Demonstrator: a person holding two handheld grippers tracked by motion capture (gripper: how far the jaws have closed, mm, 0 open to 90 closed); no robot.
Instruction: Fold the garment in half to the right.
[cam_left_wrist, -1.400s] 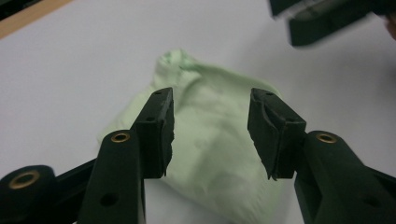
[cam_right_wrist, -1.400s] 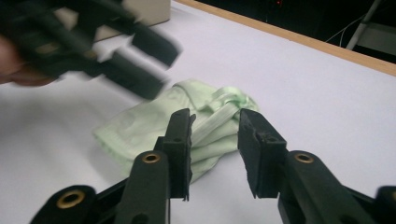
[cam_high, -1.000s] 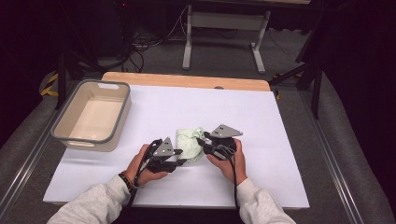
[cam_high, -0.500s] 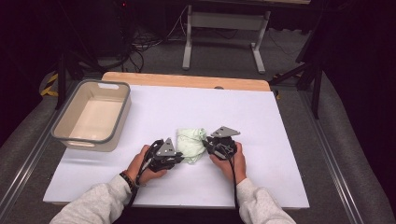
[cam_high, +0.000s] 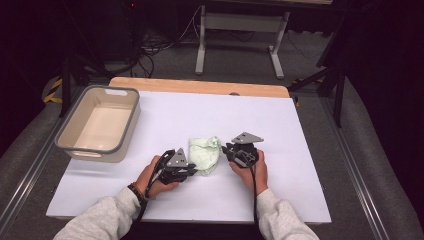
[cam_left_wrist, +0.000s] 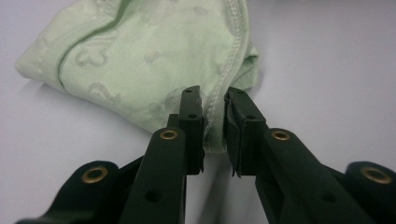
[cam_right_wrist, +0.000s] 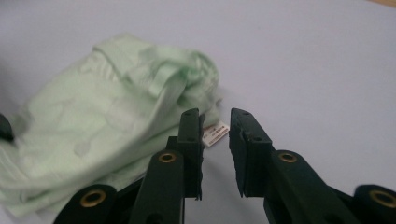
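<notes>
— Looking from the high view, the green cloth (cam_high: 204, 154) lies bunched on the table (cam_high: 300, 130) between both grippers.

— In the left gripper view, the left gripper (cam_left_wrist: 214, 105) has just been closing; its jaws pinch the hem, shallowly, so it may slip.

— In the right gripper view, the right gripper (cam_right_wrist: 215, 117) has its jaws narrowly apart; only the label (cam_right_wrist: 215, 134) seems between them, so it could tear.

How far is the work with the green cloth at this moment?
Done: the green cloth lies bunched on the table. In hand: the left tool pinches its hem; the right tool has closed beside its tag, apparently gripping nothing. Left: probably lifting it; the bin holds nothing.
</notes>
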